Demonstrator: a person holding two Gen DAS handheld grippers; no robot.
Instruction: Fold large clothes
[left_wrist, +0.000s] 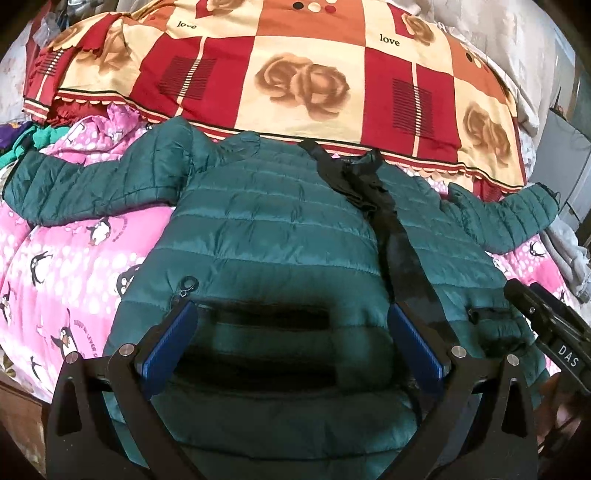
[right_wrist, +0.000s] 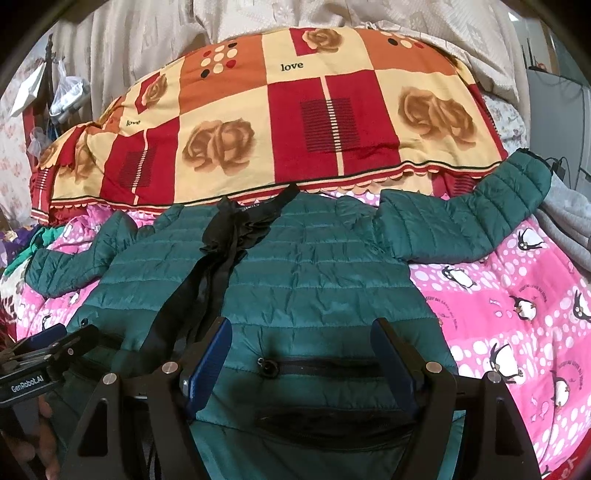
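Observation:
A dark green quilted puffer jacket (left_wrist: 266, 229) lies flat, front up, on the bed with both sleeves spread out; it also shows in the right wrist view (right_wrist: 325, 273). Its black zip lining (left_wrist: 391, 221) runs down the middle. My left gripper (left_wrist: 291, 317) is open and empty, just above the jacket's left pocket zip (left_wrist: 188, 286). My right gripper (right_wrist: 301, 332) is open and empty above the right pocket zip (right_wrist: 269, 365). Each gripper shows at the edge of the other's view, the right one (left_wrist: 546, 325) and the left one (right_wrist: 44, 350).
A pink penguin-print blanket (right_wrist: 517, 302) covers the bed under the jacket. A red and cream checked quilt (left_wrist: 295, 77) is piled behind the collar. Other clothes (left_wrist: 22, 144) lie at the far left. A grey garment (right_wrist: 569, 221) lies at the right edge.

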